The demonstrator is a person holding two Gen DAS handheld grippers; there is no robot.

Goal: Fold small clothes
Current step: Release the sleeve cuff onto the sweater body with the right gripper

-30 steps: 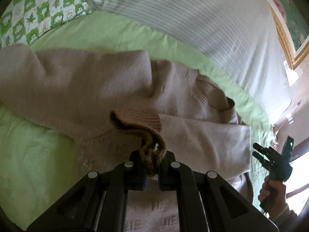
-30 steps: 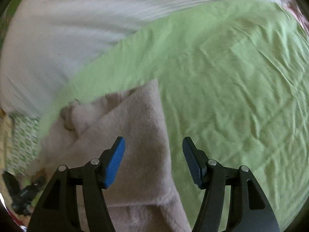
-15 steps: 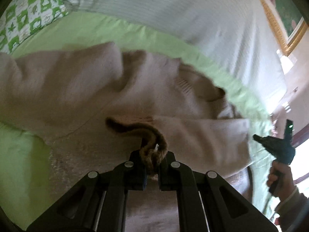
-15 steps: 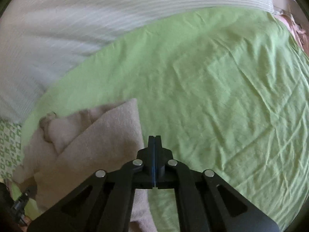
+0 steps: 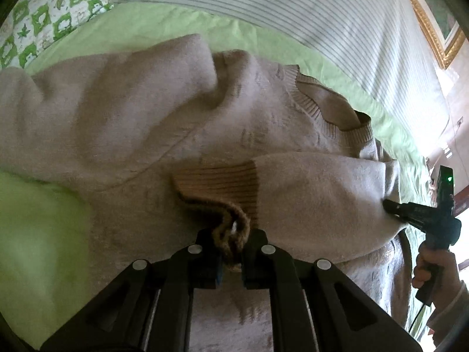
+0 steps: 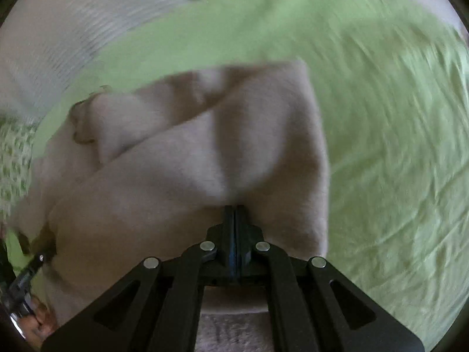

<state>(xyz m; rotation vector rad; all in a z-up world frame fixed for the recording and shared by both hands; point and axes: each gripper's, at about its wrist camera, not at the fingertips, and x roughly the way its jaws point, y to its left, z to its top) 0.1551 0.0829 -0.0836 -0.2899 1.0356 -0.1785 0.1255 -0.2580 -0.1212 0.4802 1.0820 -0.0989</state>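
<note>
Beige sweater (image 5: 123,123) is spread across the bed's green sheet (image 5: 38,234), sleeve folded over its body. Left hand-held gripper (image 5: 231,242) is pinching the ribbed brown cuff (image 5: 222,182). Right hand-held gripper (image 6: 234,228) is clamped tight on the sleeve fabric near the sweater's edge.

Black tongs (image 5: 231,252), silver rivets; pale sleeve (image 5: 451,308), apparently.
</note>
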